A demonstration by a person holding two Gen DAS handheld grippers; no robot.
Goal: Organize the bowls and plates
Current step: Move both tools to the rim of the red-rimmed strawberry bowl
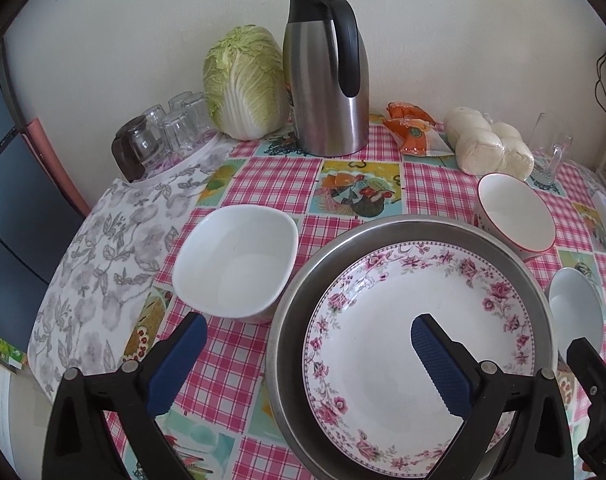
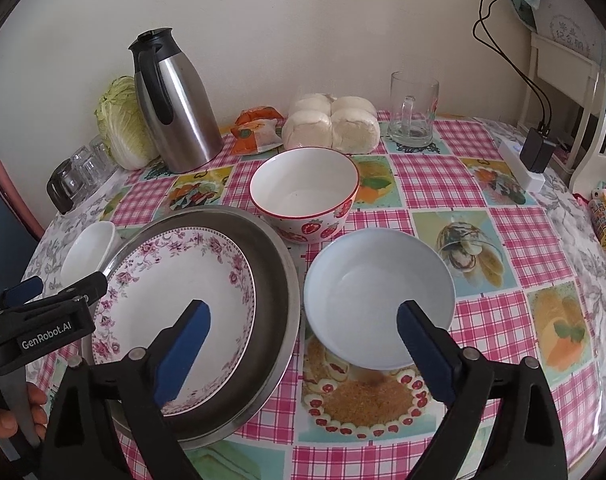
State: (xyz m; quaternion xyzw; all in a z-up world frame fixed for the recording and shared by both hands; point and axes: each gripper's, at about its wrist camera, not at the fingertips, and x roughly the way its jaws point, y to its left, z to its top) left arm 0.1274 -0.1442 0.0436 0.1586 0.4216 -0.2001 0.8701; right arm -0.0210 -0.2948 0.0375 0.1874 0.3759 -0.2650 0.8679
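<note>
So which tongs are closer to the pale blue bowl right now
Right. The right tongs stand open just short of the pale blue bowl, one finger overlapping its near rim. The left tongs are open over the floral plate, beside it.

Both the left gripper (image 1: pixel 307 344) and right gripper (image 2: pixel 303 328) angle downward, fingers spread wide, gripping nothing.

Pink-flowered plate (image 1: pixel 419 320) in steel pan (image 1: pixel 299 312); strawberry-patterned bowl (image 2: pixel 307 200); pale, perhaps bluish bowl (image 2: pixel 379 292); pink-checked tablecloth (image 2: pixel 455 168)
</note>
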